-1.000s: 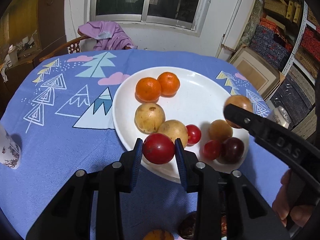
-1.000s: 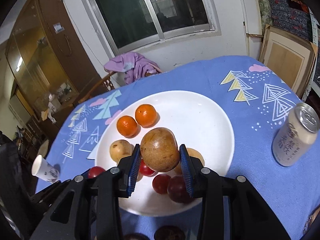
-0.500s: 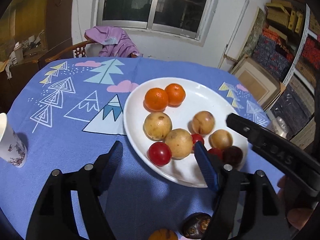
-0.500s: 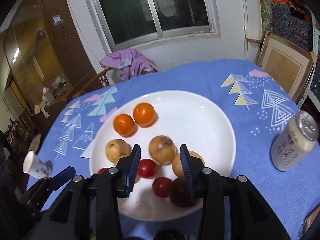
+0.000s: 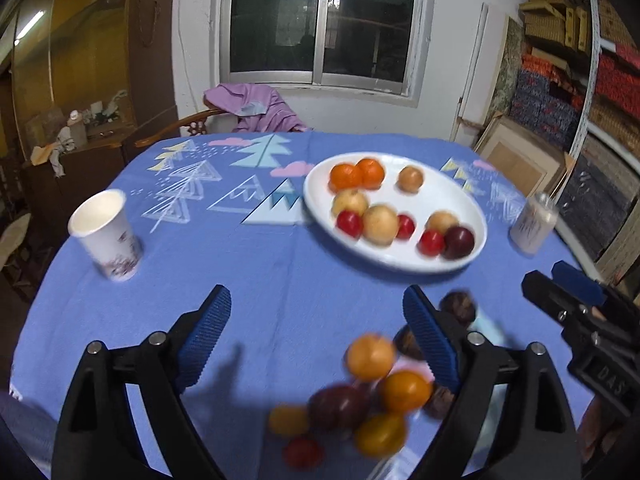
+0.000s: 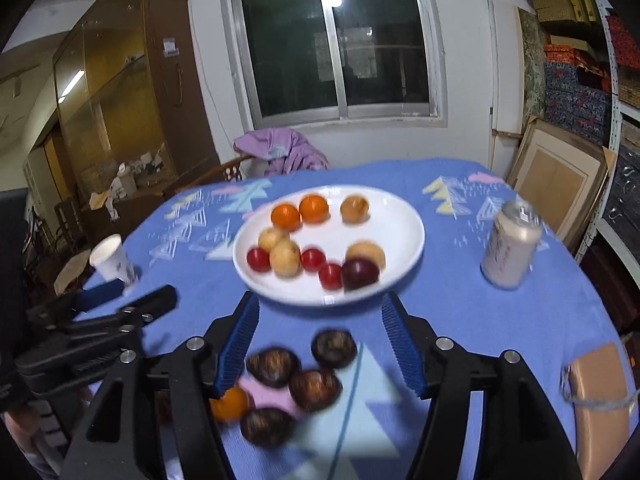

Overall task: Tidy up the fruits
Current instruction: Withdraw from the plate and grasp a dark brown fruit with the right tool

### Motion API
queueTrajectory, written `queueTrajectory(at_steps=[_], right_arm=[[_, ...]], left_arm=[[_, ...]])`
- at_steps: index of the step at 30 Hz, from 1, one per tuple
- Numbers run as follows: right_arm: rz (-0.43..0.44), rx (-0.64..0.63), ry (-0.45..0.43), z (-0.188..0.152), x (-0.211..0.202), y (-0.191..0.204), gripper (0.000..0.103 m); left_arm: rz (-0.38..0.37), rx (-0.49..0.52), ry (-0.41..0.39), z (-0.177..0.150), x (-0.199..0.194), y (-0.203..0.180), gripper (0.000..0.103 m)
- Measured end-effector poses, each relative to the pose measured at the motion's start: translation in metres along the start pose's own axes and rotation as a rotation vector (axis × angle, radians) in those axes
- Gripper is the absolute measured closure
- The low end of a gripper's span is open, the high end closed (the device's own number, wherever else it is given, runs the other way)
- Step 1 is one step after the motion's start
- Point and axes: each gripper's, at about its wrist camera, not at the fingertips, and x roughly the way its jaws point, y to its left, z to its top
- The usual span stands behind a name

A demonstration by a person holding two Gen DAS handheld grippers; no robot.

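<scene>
The white plate [image 5: 394, 268] with round fruits, which have no long axis, lies toward the far right edge of the table [image 5: 256, 280]. Both the left gripper [image 5: 316, 336] and right gripper [image 6: 318, 344] have just been opening and hold nothing. A loose fruit pile [image 5: 360, 400] lies at the near edge, below them.

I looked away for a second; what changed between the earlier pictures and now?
Both grippers let go: the left gripper dropped its red tomato, the right gripper its brown fruit, onto the white plate. Jaws have just been opening, empty; both pulled back. Other fruit unmoved.
</scene>
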Motion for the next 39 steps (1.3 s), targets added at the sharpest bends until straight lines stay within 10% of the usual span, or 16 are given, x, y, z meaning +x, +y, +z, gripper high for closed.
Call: queueTrajectory(at_steps=[19, 39], right_arm=[[0.104, 0.278, 0.148, -0.019, 0.027, -0.043, 0.014], [0.219, 0.332, 0.237, -0.023, 0.052, -0.047, 0.026]], left_arm=[[0.004, -0.076, 0.141, -0.038, 0.015, 0.04, 0.011], [0.009, -0.117, 0.103, -0.032, 0.002, 0.044, 0.008]])
